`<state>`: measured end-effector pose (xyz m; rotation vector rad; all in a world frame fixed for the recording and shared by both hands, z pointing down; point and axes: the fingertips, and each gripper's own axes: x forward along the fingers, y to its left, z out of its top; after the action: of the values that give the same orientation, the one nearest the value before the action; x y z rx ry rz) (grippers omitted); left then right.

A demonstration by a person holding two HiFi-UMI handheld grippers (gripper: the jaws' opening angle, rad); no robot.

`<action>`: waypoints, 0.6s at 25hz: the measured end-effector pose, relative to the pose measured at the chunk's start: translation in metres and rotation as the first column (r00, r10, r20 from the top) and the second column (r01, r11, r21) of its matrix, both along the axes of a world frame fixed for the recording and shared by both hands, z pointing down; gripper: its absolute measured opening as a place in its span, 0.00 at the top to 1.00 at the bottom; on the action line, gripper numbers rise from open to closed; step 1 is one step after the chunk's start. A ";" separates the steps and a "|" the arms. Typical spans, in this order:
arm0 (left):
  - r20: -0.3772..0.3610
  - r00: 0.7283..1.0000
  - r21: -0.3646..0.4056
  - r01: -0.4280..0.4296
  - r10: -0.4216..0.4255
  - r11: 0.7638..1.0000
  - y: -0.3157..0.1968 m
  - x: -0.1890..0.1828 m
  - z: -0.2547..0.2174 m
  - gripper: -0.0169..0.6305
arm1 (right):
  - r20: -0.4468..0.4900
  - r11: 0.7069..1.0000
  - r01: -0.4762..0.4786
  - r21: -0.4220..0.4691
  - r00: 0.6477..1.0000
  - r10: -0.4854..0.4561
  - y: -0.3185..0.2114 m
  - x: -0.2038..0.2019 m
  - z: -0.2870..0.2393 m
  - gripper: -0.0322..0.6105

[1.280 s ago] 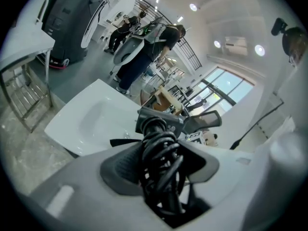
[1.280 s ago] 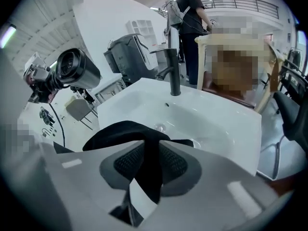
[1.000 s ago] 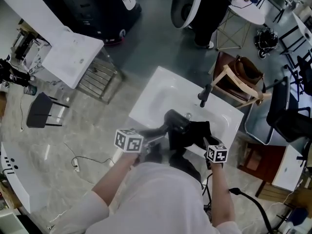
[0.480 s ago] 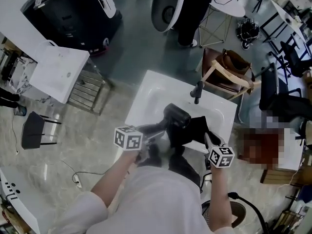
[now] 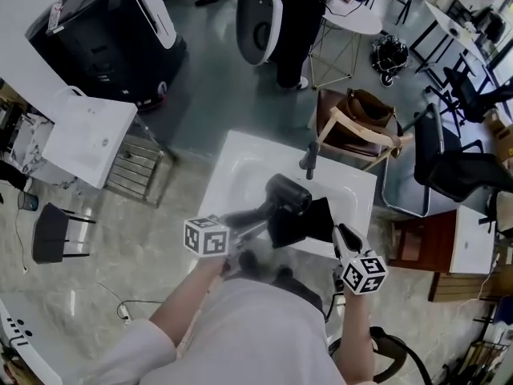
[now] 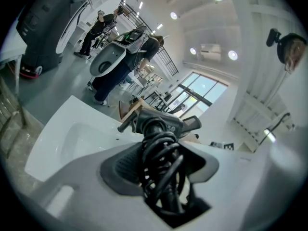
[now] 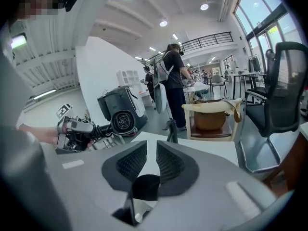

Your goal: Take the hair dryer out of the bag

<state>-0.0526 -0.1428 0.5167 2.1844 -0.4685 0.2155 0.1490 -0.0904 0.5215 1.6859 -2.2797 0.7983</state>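
Since the dryer [image 5: 287, 194] is up in the air over the white sink [image 5: 239, 167] with no part of it inside the bag [image 5: 306, 221], the taking-out itself looks done. The left gripper [image 6: 163, 150] is clamped on the dryer's handle, its 2 pads standing wide around the grip and the cord wound on it, and the dryer's head is near the tap [image 5: 310, 160]. The right gripper [image 7: 151, 147] has just been closing its jaws. They stand almost together, and a fold of black cloth, which I take for the bag's edge, sits pinched low between the pads. In the head view the bag hangs limp just beside and below the dryer's head. In the right gripper view the dryer shows whole and bare, with nothing over it. Of the task's 1 step I judge nothing left but to draw the 2 things further apart and set them down. Where they should go, the pictures do not say.
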 end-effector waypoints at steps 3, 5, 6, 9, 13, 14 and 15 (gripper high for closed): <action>-0.017 1.000 0.009 0.011 -0.011 1.000 0.004 0.008 -0.012 0.63 | 0.010 0.999 0.010 0.043 1.000 -0.011 0.003 0.006 -0.020 0.85; -0.035 0.999 0.007 0.027 -0.027 1.000 0.008 0.011 -0.020 0.63 | 0.009 0.997 0.028 0.067 1.000 -0.029 0.007 0.009 -0.032 0.88; -0.042 0.998 0.007 0.036 -0.036 0.999 0.010 0.012 -0.025 0.63 | 0.008 0.996 0.037 0.079 0.999 -0.038 0.009 0.010 -0.037 0.90; -0.055 0.997 0.016 0.055 -0.054 0.998 0.014 0.017 -0.035 0.63 | 0.010 0.992 0.048 0.115 0.999 -0.050 0.015 0.015 -0.051 0.92; -0.072 0.995 0.028 0.074 -0.072 0.997 0.017 0.025 -0.044 0.63 | 0.018 0.988 0.047 0.145 0.999 -0.050 0.021 0.024 -0.062 0.94; -0.076 0.994 0.030 0.076 -0.074 0.997 0.018 0.026 -0.046 0.63 | 0.019 0.988 0.047 0.150 0.999 -0.050 0.022 0.026 -0.064 0.94; -0.079 0.994 0.033 0.078 -0.075 0.996 0.020 0.028 -0.048 0.63 | 0.020 0.987 0.047 0.154 0.999 -0.050 0.024 0.027 -0.065 0.94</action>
<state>-0.0249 -0.1233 0.4690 2.1971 -0.5143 0.0802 0.1763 -0.0668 0.4566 1.6838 -2.4451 0.6511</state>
